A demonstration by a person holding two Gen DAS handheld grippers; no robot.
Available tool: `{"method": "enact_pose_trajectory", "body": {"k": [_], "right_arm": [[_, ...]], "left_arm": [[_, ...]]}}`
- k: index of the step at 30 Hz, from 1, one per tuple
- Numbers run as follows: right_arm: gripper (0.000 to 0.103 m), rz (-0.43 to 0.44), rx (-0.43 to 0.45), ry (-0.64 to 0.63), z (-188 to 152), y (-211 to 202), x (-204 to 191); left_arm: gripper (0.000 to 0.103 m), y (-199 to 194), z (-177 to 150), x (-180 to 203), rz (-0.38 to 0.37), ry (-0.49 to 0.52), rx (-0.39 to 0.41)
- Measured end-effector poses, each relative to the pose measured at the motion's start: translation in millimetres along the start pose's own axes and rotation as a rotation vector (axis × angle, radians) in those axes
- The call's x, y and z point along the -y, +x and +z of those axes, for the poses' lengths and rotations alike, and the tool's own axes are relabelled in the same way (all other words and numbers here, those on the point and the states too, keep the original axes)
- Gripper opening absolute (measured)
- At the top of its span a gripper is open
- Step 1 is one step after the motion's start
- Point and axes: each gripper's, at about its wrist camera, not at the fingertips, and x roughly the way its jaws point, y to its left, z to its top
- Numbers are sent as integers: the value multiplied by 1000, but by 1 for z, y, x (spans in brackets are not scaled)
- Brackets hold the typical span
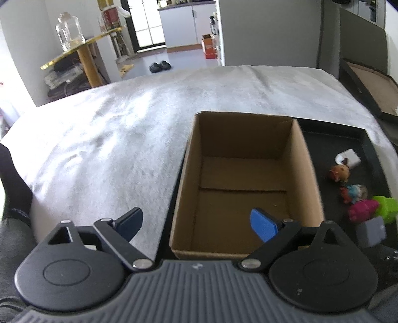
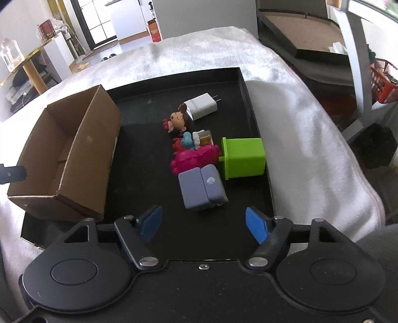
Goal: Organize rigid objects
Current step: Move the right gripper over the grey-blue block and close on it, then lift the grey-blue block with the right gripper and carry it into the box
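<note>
Daylit room: grey walls, glossy floor (slippers on it), gold-edged side table, dark-framed window.

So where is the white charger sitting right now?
In the right wrist view, the white charger lies at the far end of the black tray, touching the doll figure, right of the cardboard box.

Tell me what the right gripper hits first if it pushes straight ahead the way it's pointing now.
Most likely the grey-blue block: it lies on the black tray straight ahead of the open right gripper, nearer than the green bin and pink toy. Height above the tray is unclear, so it might pass over.
</note>
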Motion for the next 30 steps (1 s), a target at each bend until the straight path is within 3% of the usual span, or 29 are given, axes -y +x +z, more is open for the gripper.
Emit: {"method": "enact_pose_trajectory", "body": {"k": [6,12,20,21,24,30], "right_arm": [[73,-13,-12,-41,3,18,-8],[73,-37,-19,-91,4,37,-16],[69,-80,-17,-154,4,51,-26],[66,-89,-15,-164,4,53,-27],[45,-111,-2,-197,4,52,-28],[44,-89,2,-202,6,44,-33]], "left_arm": [[77,21,-3,-7,48,-34,-13],[74,29,-3,-10,108,-45,24],[69,42,-13,-10,130,-59,36],[67,43,-15,-11,125,-62,36],[51,45,-17,-16,105,-83,30],[25,47,-20,-26,33,-139,28]]}}
